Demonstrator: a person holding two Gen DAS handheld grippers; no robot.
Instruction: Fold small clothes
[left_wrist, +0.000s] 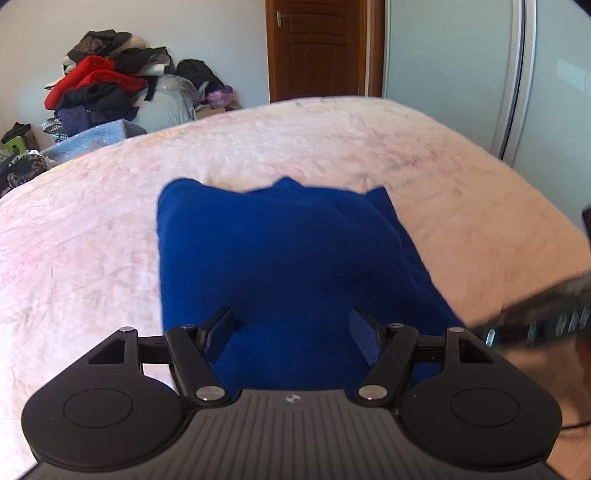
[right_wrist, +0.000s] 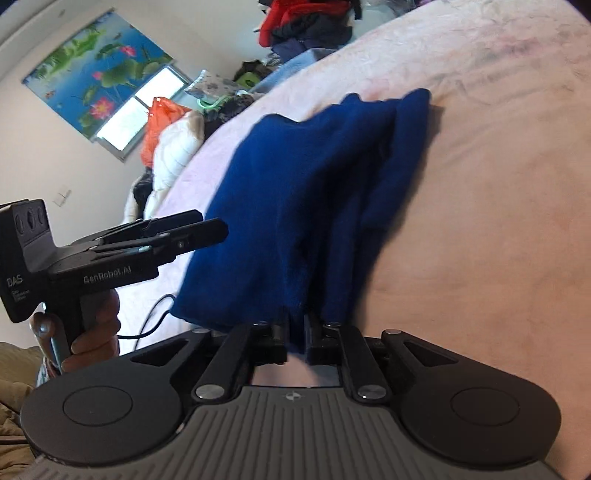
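A deep blue garment (left_wrist: 280, 251) lies partly folded on the pink bed cover (left_wrist: 92, 229), with ridged folds along one side (right_wrist: 369, 177). In the left wrist view my left gripper (left_wrist: 293, 326) hovers over the garment's near part, jaws wide apart, nothing pinched between the fingers (left_wrist: 221, 328). The right wrist view shows that gripper (right_wrist: 212, 230) side-on at the garment's left edge, in a person's hand (right_wrist: 92, 332). My right gripper (right_wrist: 297, 332) is shut on the garment's near edge, blue cloth bunched between its pads. It also shows as a dark blur (left_wrist: 546, 314) at the right of the left wrist view.
A heap of mixed clothes (left_wrist: 99, 85) sits beyond the bed's far left corner, beside a wooden door (left_wrist: 317, 48) and a sliding wardrobe door (left_wrist: 480, 74). Orange and white bedding (right_wrist: 166, 144) lies under a window. A black cable (right_wrist: 155, 317) trails across the bed near the hand.
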